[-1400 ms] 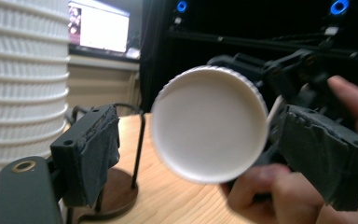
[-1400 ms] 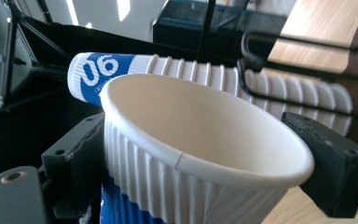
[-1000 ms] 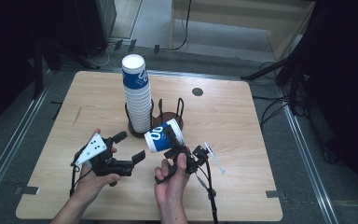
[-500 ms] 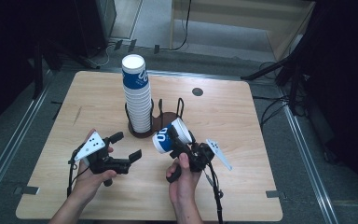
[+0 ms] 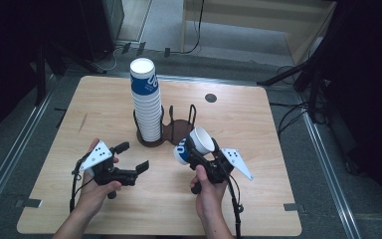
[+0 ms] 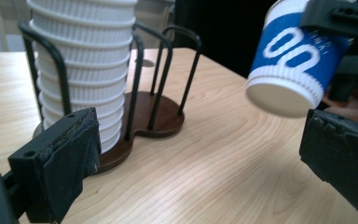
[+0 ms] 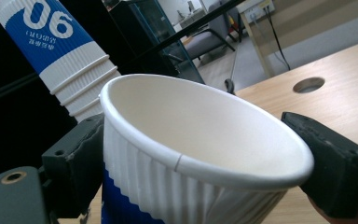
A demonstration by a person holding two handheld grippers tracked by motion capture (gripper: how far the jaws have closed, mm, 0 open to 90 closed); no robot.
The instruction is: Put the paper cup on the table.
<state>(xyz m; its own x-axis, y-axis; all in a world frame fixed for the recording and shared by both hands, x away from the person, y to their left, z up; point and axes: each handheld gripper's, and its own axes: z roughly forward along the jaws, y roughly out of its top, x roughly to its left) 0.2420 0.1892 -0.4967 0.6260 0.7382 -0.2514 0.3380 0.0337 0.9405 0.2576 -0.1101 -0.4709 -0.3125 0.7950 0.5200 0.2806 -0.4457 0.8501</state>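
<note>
Above the worktop (image 5: 258,209), my right hand-held gripper (image 5: 197,149) clamps a tilted paper cup (image 5: 194,145); my left hand-held gripper (image 5: 132,157) gapes wide, empty.

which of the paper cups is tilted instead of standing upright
The single cup clamped in the right gripper, held tilted above the table. All the others sit upright in the tall stack in the wire holder.

Paper cup (image 5: 195,145) blue w/ white ribbed bands & white print; holder (image 5: 171,133) dark brown; table (image 5: 273,144) light wood
</note>
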